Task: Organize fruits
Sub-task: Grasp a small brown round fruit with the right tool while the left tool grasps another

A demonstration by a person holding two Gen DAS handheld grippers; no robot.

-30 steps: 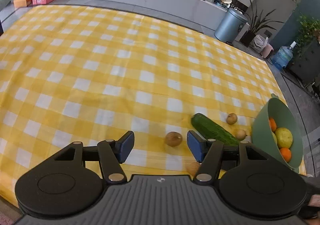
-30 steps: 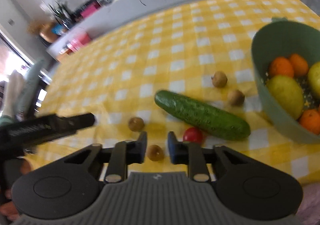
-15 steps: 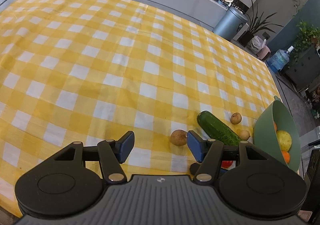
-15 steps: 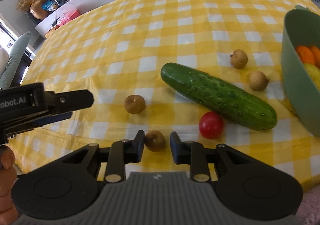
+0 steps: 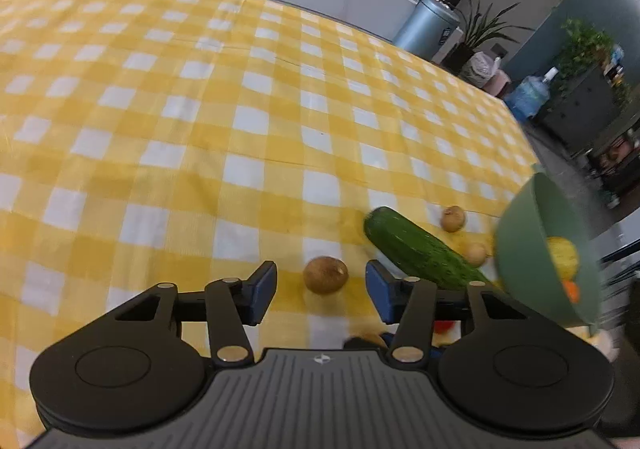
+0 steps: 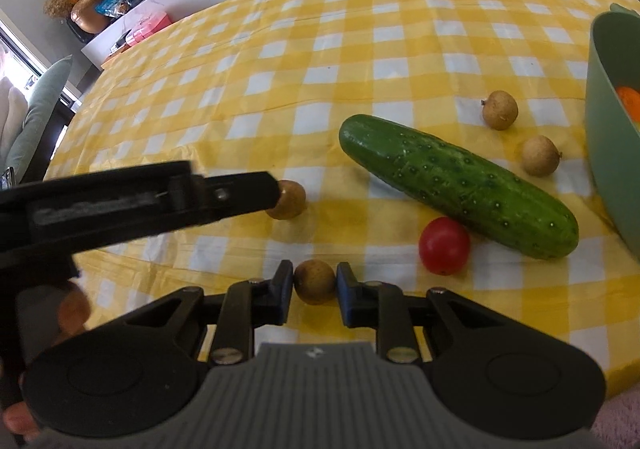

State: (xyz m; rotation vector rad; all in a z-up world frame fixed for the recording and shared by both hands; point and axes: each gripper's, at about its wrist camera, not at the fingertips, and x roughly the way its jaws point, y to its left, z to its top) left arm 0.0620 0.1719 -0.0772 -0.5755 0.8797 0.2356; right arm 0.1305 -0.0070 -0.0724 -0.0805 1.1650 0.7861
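Small brown longans, a cucumber (image 6: 456,185) and a red cherry tomato (image 6: 444,246) lie on the yellow checked cloth. My right gripper (image 6: 315,288) has its blue pads on both sides of one longan (image 6: 315,282), closed to its width on the cloth. My left gripper (image 5: 321,286) is open with another longan (image 5: 325,274) between its tips; that gripper shows as a black bar in the right wrist view (image 6: 140,201) next to the same longan (image 6: 289,199). Two more longans (image 6: 499,110) (image 6: 540,155) lie near the green bowl (image 6: 608,137).
The green bowl (image 5: 524,249) at the right edge holds a yellow fruit (image 5: 562,254) and oranges (image 5: 571,290). The table's front edge is just below both grippers. A grey counter, bin and plants stand beyond the far edge.
My right gripper has moved forward and its pads have come around the near longan. My left gripper has come closer to the other longan, still open.
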